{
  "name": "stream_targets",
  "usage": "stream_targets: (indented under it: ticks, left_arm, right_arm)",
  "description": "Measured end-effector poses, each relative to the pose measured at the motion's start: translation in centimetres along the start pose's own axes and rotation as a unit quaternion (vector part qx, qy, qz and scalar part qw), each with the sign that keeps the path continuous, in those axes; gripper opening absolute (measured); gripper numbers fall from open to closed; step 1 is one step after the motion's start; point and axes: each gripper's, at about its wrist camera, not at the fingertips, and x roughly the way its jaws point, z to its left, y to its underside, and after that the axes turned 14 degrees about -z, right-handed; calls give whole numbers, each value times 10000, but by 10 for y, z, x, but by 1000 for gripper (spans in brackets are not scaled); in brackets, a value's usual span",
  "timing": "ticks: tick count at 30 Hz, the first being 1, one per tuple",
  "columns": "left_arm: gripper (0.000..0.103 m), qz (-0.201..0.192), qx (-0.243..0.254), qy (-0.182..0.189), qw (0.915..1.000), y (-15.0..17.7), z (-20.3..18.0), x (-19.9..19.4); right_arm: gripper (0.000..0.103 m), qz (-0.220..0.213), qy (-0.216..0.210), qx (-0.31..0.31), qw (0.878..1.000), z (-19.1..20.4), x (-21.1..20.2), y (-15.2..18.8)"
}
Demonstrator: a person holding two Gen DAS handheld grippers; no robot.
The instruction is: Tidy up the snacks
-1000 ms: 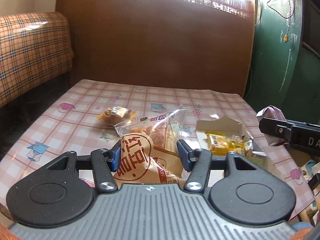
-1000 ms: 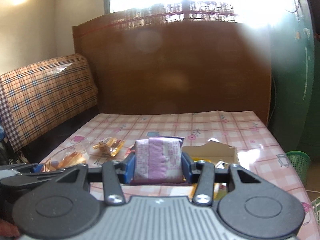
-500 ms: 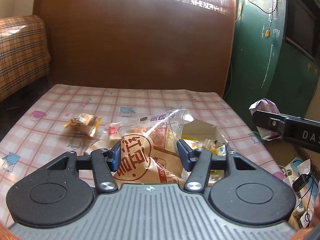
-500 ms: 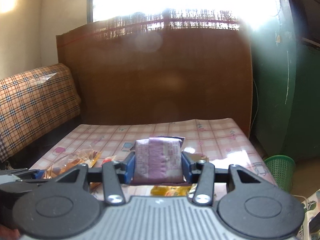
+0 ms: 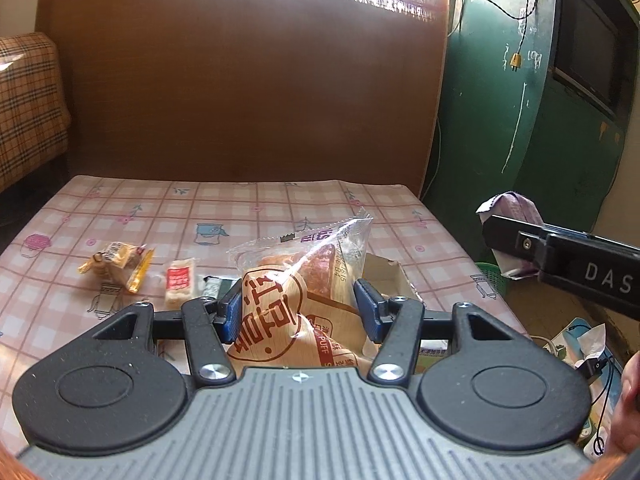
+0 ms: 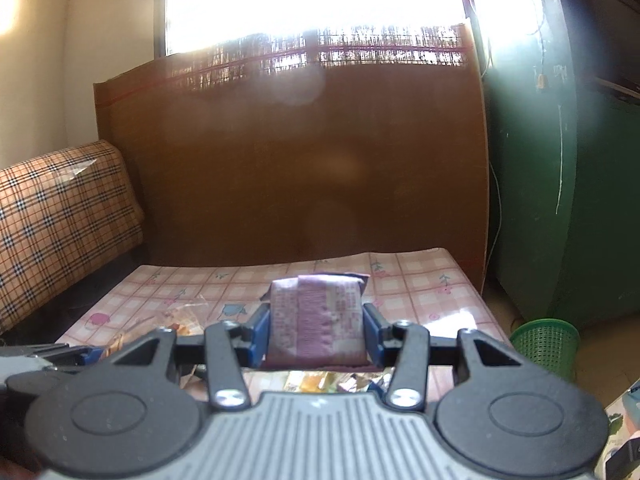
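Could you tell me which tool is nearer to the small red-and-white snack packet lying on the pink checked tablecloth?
Left. The left tool, gripping a bread bag, is just beside the red-and-white packet; the right tool is off past the table's right edge.

far table (image 5: pixel 240 208): bare | near left: small snacks (image 5: pixel 120 260) | right: cardboard box (image 5: pixel 386 270)

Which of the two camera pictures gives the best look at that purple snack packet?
The right wrist view: the purple snack packet fills the middle of it, clamped between the right gripper's blue pads, its printed back facing the camera. The left wrist view shows only its crumpled end, small at the right edge behind that gripper's black finger.
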Motion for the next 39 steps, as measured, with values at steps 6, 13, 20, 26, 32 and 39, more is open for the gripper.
stream_targets:
  ticks: [6,13,20,26,32,39]
  left_arm:
    - [68,70,54,116,9999,1,-7,12]
    - [68,155,75,199,9997,4,-9,32]
    - [68,277,51,316,9991,10,-13,48]
    - [68,371,50,426,9984,13,-16,64]
    - [68,464,45,480,9978,16,-19,83]
    - [68,567,68,545,9969,19,-22,102]
  right_arm:
    - [46,79,84,80,9999,-5,13,4]
    - [46,167,121,85,9998,-8,29,7]
    - [46,322,161,102,9993,-9,49,14]
    - [46,473,214,170,9985,-14,66,22]
    - [46,580,231,181,9979,-20,84,27]
    - [46,688,254,172,9972,-23,102,35]
